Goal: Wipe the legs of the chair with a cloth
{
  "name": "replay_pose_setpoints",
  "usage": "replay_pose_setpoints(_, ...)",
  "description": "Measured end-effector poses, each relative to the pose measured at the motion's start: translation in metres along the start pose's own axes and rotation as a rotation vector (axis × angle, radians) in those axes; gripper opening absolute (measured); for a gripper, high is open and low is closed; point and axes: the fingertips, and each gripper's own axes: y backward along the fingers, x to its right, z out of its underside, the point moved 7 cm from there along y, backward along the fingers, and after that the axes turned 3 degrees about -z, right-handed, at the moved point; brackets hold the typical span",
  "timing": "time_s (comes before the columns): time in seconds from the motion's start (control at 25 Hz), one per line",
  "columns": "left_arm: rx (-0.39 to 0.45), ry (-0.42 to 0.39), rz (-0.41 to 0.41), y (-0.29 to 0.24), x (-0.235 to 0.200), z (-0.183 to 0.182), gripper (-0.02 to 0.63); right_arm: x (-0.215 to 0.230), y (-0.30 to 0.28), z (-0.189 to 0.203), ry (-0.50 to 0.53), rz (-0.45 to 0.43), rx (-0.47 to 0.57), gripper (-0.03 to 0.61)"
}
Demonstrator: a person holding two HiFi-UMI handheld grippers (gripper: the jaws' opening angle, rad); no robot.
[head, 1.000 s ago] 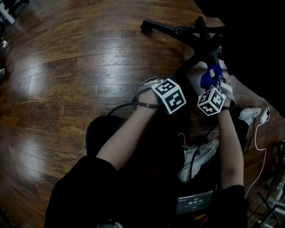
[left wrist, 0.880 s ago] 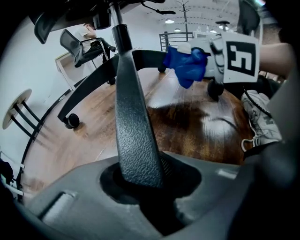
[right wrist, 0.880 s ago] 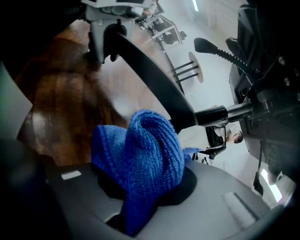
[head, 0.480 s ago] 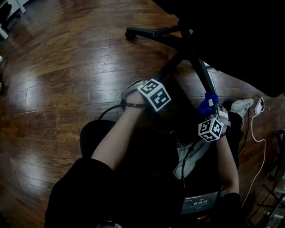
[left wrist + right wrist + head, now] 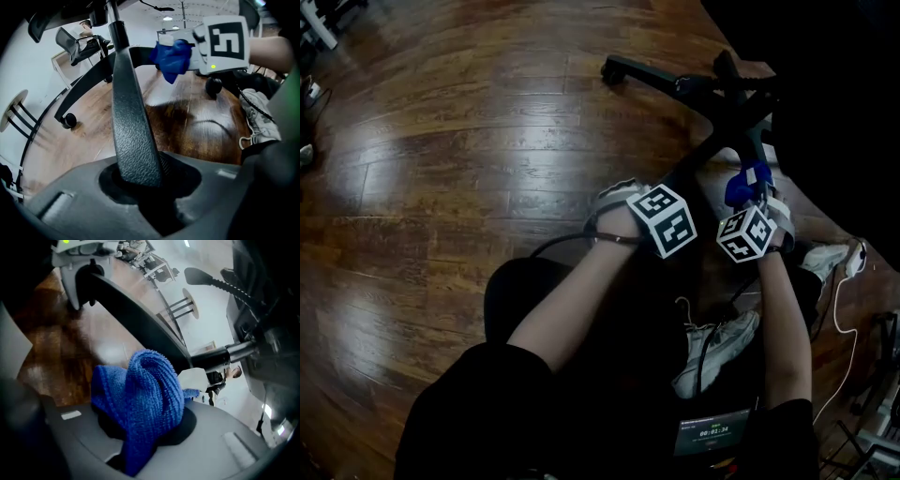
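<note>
The black chair base (image 5: 733, 101) stands on the wood floor at the upper right of the head view, legs spreading from its hub. My left gripper (image 5: 668, 200) is shut on the textured black leg (image 5: 133, 126) that runs down-left from the hub. The leg passes straight between its jaws in the left gripper view. My right gripper (image 5: 754, 199) is shut on a bunched blue cloth (image 5: 140, 397). It holds that cloth (image 5: 743, 184) against the neighbouring leg, close under the hub. The two marker cubes sit side by side.
A third leg ends in a caster (image 5: 610, 66) at the far left of the base. My white sneakers (image 5: 719, 339) lie below the grippers. A white cable (image 5: 839, 305) trails at the right. Another office chair (image 5: 77, 40) stands behind.
Half a second ago the right gripper with the cloth was further out along its leg, nearer me; it is back up by the hub. The left gripper has kept its hold.
</note>
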Motion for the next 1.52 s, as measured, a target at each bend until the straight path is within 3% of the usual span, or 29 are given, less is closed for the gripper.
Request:
replay_pose_setpoints(0.16, 0.020, 0.009, 0.007, 0.001, 0.000, 0.003, 0.114, 0.032, -0.022, -0.044, 0.013, 0.003, 0.024, 0.091)
replay_pose_setpoints(0.28, 0.031, 0.011, 0.006, 0.001, -0.001, 0.002, 0.114, 0.032, -0.020, -0.044, 0.060, 0.001, 0.038, 0.091)
replay_pose_setpoints(0.4, 0.038, 0.014, 0.000, 0.001, -0.001, 0.003, 0.114, 0.013, -0.007, -0.022, 0.099, -0.002, 0.032, 0.091)
replay_pose_setpoints(0.76, 0.020, 0.016, -0.043, -0.003, -0.003, 0.006, 0.112, -0.077, 0.059, 0.089, 0.065, -0.081, 0.007, 0.091)
replay_pose_setpoints(0.96, 0.005, 0.004, -0.052, -0.003, -0.003, 0.004, 0.112, -0.087, 0.071, 0.109, 0.006, -0.087, 0.003, 0.091)
replay_pose_setpoints(1.2, -0.001, 0.013, -0.023, -0.002, -0.002, 0.005, 0.114, -0.060, 0.048, 0.075, -0.005, -0.095, -0.007, 0.089)
replay_pose_setpoints(1.52, 0.022, 0.013, 0.009, 0.002, -0.001, 0.001, 0.114, 0.022, -0.019, -0.031, 0.048, 0.010, -0.007, 0.091)
